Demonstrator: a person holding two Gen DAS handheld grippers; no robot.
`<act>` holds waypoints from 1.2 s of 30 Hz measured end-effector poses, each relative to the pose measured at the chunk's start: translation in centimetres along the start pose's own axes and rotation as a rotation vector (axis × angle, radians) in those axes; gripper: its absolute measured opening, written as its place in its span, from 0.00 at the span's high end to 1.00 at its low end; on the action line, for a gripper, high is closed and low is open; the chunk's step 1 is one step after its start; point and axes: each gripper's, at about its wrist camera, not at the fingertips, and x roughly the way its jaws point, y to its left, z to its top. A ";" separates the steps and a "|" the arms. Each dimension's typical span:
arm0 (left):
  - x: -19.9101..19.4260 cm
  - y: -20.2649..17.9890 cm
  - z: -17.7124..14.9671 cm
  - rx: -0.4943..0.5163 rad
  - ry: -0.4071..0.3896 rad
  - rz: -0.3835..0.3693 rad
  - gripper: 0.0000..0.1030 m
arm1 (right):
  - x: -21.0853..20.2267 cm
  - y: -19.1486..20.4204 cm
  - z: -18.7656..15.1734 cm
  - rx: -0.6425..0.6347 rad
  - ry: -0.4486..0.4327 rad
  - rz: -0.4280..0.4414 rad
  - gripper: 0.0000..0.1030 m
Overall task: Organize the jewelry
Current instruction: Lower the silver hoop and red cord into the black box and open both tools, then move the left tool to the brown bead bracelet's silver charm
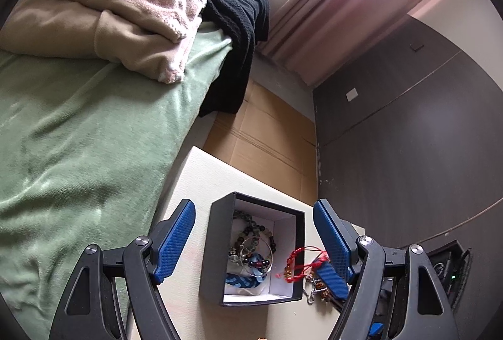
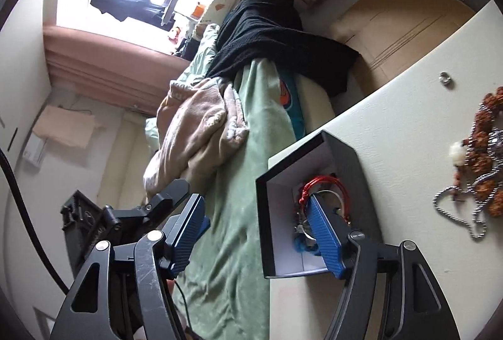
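Note:
A black box (image 1: 217,248) with a white lining stands on a cream table (image 1: 207,179) and holds several bracelets (image 1: 251,245). My left gripper (image 1: 251,233) is open, its fingers on either side of the box. A red cord bracelet (image 1: 303,264) hangs over the box's right wall. In the right wrist view my right gripper (image 2: 256,223) is open; one finger (image 2: 323,233) is inside the box (image 2: 352,170) next to the red bracelet (image 2: 327,182), the other outside its wall. A brown bead bracelet (image 2: 484,151), a silver chain (image 2: 456,208) and a small ring (image 2: 444,77) lie on the table.
A bed with a green blanket (image 1: 78,135), beige and pink bedding (image 1: 110,0) and a black knit cloth (image 1: 239,22) borders the table. Flat cardboard (image 1: 267,132) lies behind it. A dark wardrobe (image 1: 408,135) stands to the right.

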 end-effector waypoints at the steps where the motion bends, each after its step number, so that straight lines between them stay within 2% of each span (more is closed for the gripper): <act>1: 0.1 -0.1 -0.1 0.004 0.002 0.000 0.24 | -0.3 0.0 0.1 -0.001 -0.007 0.005 0.34; 5: 0.5 -0.6 -0.2 0.007 0.009 -0.006 0.24 | -0.8 0.2 0.2 -0.023 0.001 0.011 0.34; 8: 0.5 -0.7 -0.3 0.008 0.005 -0.003 0.24 | 0.4 0.5 -0.3 -0.035 0.077 0.011 0.34; 12: 0.5 -0.5 -0.2 0.002 0.001 0.003 0.24 | 1.4 0.6 -1.1 -0.056 0.148 -0.057 0.34; 16: 0.5 -0.5 -0.2 0.000 0.001 0.005 0.24 | -0.2 0.5 -0.8 -0.080 0.107 -0.112 0.34; 24: 1.4 -2.0 -1.0 0.044 0.024 -0.002 0.24 | -4.8 -2.0 0.8 -0.043 0.003 -0.222 0.34; 32: 2.8 -5.4 -2.9 0.122 0.064 -0.019 0.24 | -9.3 -4.5 1.9 0.009 -0.076 -0.326 0.34; 36: 3.7 -7.9 -4.4 0.188 0.084 -0.032 0.24 | -11.1 -5.9 2.1 0.040 -0.092 -0.348 0.34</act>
